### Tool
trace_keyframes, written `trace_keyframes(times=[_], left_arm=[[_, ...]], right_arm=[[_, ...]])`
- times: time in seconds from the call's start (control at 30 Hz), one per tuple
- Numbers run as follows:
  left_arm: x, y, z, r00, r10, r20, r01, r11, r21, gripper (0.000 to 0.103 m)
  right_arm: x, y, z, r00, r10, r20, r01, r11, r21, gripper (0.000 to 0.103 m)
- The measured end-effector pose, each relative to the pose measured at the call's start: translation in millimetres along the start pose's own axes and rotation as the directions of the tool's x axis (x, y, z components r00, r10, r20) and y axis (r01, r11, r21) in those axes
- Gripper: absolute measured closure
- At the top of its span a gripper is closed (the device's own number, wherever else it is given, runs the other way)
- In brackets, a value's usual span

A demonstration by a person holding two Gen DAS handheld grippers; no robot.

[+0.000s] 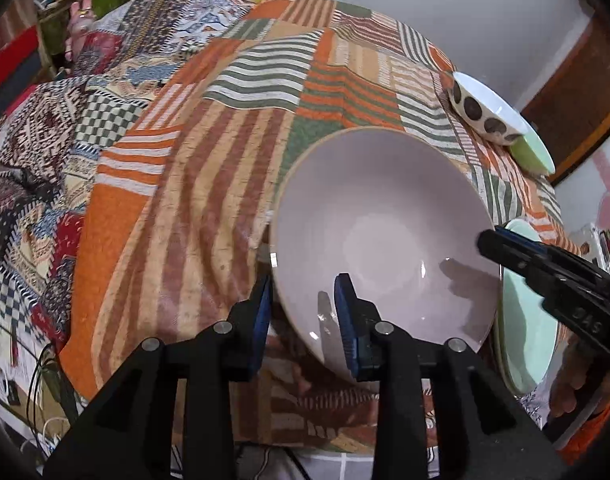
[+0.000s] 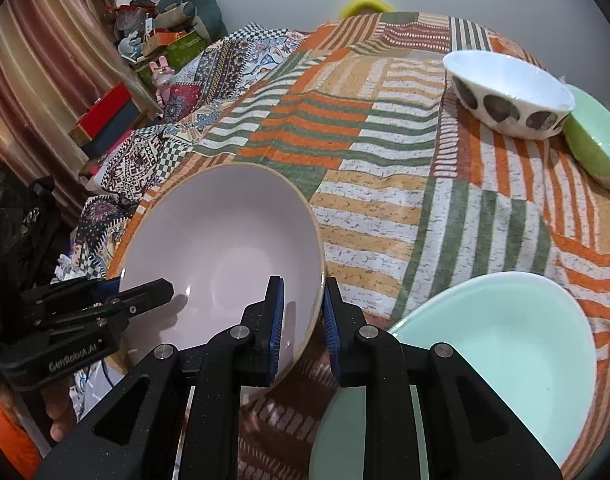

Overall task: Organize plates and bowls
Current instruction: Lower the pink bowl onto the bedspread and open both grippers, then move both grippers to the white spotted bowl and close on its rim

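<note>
White wall stands behind a bench (image 2: 385, 208) draped in a patchwork cloth of orange, green and cream stripes. A second, busier patterned cloth (image 1: 37, 152) spills over its left side. Past the left edge hangs a striped curtain (image 2: 37, 60), with cluttered shelves (image 2: 145, 48) beside it.

Largest of the dishes is a pale lilac bowl (image 1: 377, 232) with a tan rim. It sits at the near edge of the bench, tipped so that its open mouth faces up and towards the viewer. Just beside it, at the near right corner, lies a shallow mint dish (image 2: 505, 340), which looks to be stacked on another like it.

A person holds a black tool with blue pads in each hand. The left tool (image 1: 305, 300) straddles the lilac bowl's near left rim, one pad inside and one outside. Its pads stand apart from the thin wall, so the grip is released. The right tool (image 2: 303, 304) meets the rim on the opposite side, next to the mint dish. Its pads are drawn close on either side of the wall, clenched on the lilac bowl. A few fingertips (image 2: 61, 428) of the person show below the left tool.

Towards the far right corner rests a white bowl with dark spots (image 2: 509, 92). Touching it, right at the right edge, is a smaller green bowl (image 2: 597, 144).
</note>
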State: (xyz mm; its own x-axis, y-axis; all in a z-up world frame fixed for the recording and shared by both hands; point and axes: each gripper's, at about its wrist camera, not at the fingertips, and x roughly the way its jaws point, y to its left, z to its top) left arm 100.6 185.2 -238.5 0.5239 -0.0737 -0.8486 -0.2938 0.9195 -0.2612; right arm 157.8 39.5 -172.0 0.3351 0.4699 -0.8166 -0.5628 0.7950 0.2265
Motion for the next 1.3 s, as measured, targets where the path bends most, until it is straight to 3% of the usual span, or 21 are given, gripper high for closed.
trace_keyframes(times=[0.17, 0.3, 0.4, 0.53, 0.73, 1.0, 1.3], left_arm=[[-25, -6, 3, 0.998, 0.027, 0.054, -0.027, 1.0, -0.002, 0.071], [-50, -24, 9, 0.99, 0.043, 0.132, -0.048, 0.998, 0.034, 0.062], [-67, -43, 17, 0.984, 0.014, 0.178, -0.025, 0.998, 0.062, 0.055], [-81, -70, 28, 0.977, -0.019, 0.213, -0.004, 0.994, 0.108, 0.052], [-97, -112, 45, 0.962, -0.064, 0.267, 0.012, 0.981, 0.191, 0.046], [-89, -152, 73, 0.951, -0.099, 0.293, 0.027, 0.97, 0.241, 0.037], [-36, -172, 117, 0.969, -0.102, 0.224, 0.043, 0.967, 0.251, 0.037]], right_arm=[[-22, -8, -1, 0.999, -0.02, 0.041, 0.02, 1.0, -0.001, 0.078], [-40, -17, -3, 0.997, -0.033, 0.075, 0.032, 0.999, 0.015, 0.078], [-58, -26, -5, 0.993, -0.045, 0.11, 0.042, 0.999, 0.028, 0.077], [-80, -38, -4, 0.985, -0.064, 0.162, 0.057, 0.997, 0.042, 0.068], [-111, -60, 0, 0.965, -0.104, 0.24, 0.089, 0.993, 0.073, 0.065], [-122, -103, 17, 0.943, -0.176, 0.284, 0.139, 0.979, 0.146, 0.065], [-98, -135, 45, 0.942, -0.191, 0.275, 0.135, 0.968, 0.21, 0.065]])
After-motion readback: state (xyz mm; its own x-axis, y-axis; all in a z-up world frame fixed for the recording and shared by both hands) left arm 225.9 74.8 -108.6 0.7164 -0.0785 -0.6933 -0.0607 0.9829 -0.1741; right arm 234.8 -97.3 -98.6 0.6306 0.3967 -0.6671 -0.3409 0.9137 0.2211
